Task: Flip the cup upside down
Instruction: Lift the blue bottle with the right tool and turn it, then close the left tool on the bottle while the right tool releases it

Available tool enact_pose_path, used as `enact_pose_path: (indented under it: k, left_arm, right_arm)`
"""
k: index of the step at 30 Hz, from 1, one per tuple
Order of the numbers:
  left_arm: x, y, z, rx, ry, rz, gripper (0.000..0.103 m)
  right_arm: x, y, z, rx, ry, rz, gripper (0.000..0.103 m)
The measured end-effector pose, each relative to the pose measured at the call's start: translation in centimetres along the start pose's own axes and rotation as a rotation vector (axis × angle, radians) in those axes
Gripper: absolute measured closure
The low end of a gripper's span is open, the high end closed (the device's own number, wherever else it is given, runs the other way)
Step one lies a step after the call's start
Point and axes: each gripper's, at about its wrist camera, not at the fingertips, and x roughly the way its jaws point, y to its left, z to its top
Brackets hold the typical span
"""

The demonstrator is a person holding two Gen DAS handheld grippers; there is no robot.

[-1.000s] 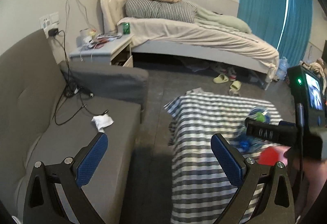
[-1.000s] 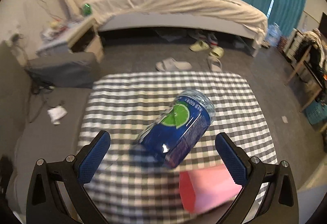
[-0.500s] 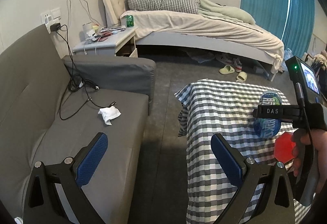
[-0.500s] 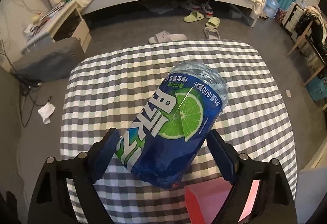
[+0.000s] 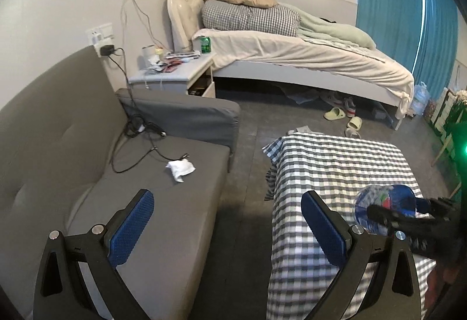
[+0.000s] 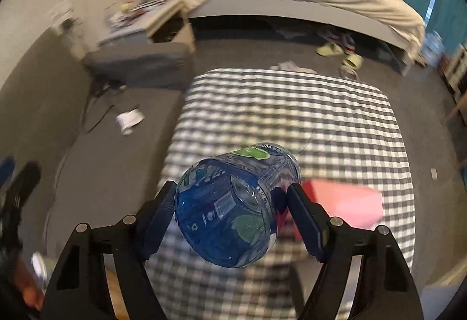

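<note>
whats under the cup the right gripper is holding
Below the blue plastic cup, gripped by the right gripper, lies the checkered tablecloth, with a pink box beside it. The cloth directly beneath is hidden by the cup.

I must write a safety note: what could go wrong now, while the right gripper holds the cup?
The clear blue cup is smooth plastic, pinched only at its sides by the right gripper, so it may slip while turning. The pink object lies close beside it on the checked tablecloth and could be knocked.

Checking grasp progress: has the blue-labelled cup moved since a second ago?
Yes. The cup, earlier loose on the checkered tablecloth, is now clamped in the right gripper and turned toward the camera.
</note>
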Motion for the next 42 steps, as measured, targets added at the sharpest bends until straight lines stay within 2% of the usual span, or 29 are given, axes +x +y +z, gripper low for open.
enact_pose_path:
  k: [7,11,15,19,21,26,31,33,40,42]
  left_arm:
    - [-6.2,0.4,-2.9,-0.005,-0.027,0.017,0.000]
    - [-9.0,0.0,-5.5,-0.065,-0.041,0.003,0.000]
    - [-10.8,-1.2,-8.6,-0.109,-0.034,-0.031,0.000]
    - [-11.5,-3.2,-11.6,-0.081,0.003,-0.038,0.000]
    - [-11.6,-4.0,-12.9,-0.068,0.021,-0.036,0.000]
    - [-11.7,-6.2,-14.6,-0.040,0.054,-0.046,0.000]
    - [-11.4,-8.2,-14.7,-0.019,0.065,-0.063,0.000]
    - [-11.1,-8.8,-14.9,-0.010,0.076,-0.062,0.000]
    - [-10.0,-10.8,-16.2,0.023,0.128,-0.055,0.000]
    - [-9.9,-11.4,-16.6,0.040,0.145,-0.044,0.000]
  right_arm:
    - [-7.0,1.2,-5.8,-0.093,-0.047,0.080,0.027]
    - [-10.3,1.6,-10.2,-0.189,-0.137,0.092,0.027]
    - [-10.7,1.6,-15.4,-0.293,-0.203,0.070,0.029]
    - [-9.6,0.5,-20.0,-0.335,-0.203,0.063,0.030]
    - [-10.0,-0.3,-21.5,-0.334,-0.230,0.071,0.030]
    - [-11.1,-2.1,-24.1,-0.317,-0.214,0.051,0.030]
    - [-10.1,-5.5,-27.3,-0.239,-0.129,0.052,0.030]
    - [-9.4,-6.2,-27.6,-0.216,-0.097,0.042,0.030]
    - [-8.6,-7.2,-26.4,-0.185,-0.099,0.052,0.030]
    - [-8.8,-7.4,-26.2,-0.176,-0.096,0.049,0.021]
